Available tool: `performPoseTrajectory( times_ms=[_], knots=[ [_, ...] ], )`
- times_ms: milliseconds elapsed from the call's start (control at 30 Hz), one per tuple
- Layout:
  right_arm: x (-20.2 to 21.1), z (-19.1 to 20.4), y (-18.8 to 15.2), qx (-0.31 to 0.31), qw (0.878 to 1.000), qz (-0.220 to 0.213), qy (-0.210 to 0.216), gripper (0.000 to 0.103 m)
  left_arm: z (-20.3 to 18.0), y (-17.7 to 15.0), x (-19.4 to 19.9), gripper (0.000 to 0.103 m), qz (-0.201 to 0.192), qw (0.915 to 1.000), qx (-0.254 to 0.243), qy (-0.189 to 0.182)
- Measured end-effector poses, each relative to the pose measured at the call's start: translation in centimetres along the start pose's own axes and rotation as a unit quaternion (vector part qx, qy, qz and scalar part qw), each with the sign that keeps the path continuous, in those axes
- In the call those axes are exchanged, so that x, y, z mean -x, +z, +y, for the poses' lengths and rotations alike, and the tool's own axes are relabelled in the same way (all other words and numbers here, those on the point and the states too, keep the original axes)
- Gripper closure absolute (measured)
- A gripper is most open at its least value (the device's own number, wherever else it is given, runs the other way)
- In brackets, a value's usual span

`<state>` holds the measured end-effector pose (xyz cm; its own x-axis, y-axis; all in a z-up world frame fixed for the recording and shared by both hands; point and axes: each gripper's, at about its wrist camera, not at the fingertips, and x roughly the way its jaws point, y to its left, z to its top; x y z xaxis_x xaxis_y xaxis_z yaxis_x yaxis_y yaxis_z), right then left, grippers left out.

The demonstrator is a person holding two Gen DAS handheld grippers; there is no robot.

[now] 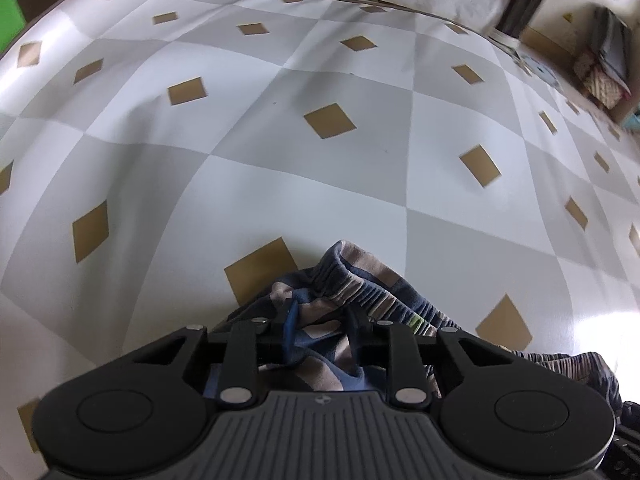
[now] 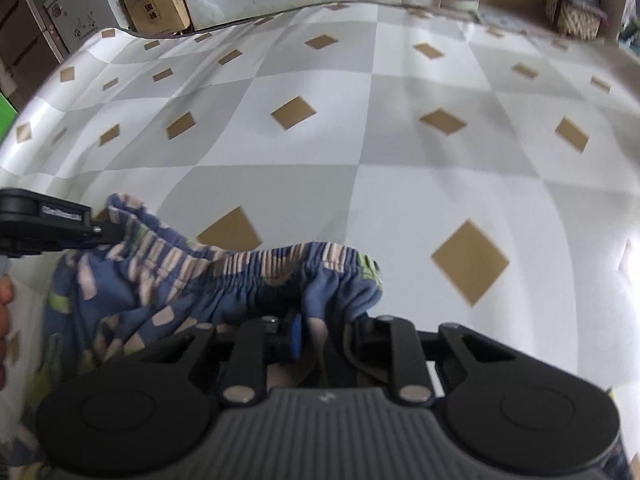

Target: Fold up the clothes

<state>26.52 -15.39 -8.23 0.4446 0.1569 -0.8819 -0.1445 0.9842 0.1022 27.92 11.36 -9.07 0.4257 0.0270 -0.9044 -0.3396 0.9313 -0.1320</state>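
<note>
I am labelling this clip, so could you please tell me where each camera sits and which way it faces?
Left wrist view: sits on the left gripper, looking steeply down along its fingers at the blue patterned garment and the checked tablecloth; only that gripper shows, shut on the garment.
Right wrist view: sits on the right gripper, facing down at the garment's elastic waistband; it shows its own gripper pinching the cloth and the left gripper entering from the left edge.
Shared: the garment, the tablecloth, the left gripper.

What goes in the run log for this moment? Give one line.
step: grasp waistband | left gripper: shut on shorts | right gripper: shut on shorts | shorts: bunched on tablecloth, unfolded
</note>
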Motion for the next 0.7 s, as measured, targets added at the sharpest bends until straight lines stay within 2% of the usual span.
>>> performPoseTrajectory(
  times_ms=[100, 200, 300, 467, 533, 700],
  knots=[
    [-0.8, -0.1, 0.6, -0.002, 1.0, -0.015, -0.017, 0.083, -0.2, 0.3, -0.2, 0.079, 0.001, 1.0, 0.006, -0.002],
    [-1.2, -0.6, 1.6, -0.009, 0.998, -0.039, -0.038, 0.082, -0.3, 0.8, -0.2, 0.079, 0.005, 0.9994, 0.029, -0.021],
    [-0.8, -1.6, 2.5, -0.041, 0.996, -0.064, -0.043, 0.08, -0.7, 1.1, 0.5, 0.079, -0.003, 0.9988, 0.036, -0.033],
    [0.2, -2.9, 2.9, -0.061, 0.994, -0.084, -0.033, 0.069, -1.8, 1.4, 1.6, 0.079, -0.018, 0.9987, 0.015, -0.045],
    [0.7, -3.3, 3.1, -0.066, 0.994, -0.083, -0.024, 0.057, -1.8, 1.5, 1.8, 0.079, -0.014, 0.9986, 0.01, -0.049],
    [1.5, -4.2, 3.0, -0.062, 0.996, -0.064, 0.006, 0.048, -0.2, 1.8, 1.8, 0.077, -0.014, 0.9991, -0.003, -0.039]
  ],
)
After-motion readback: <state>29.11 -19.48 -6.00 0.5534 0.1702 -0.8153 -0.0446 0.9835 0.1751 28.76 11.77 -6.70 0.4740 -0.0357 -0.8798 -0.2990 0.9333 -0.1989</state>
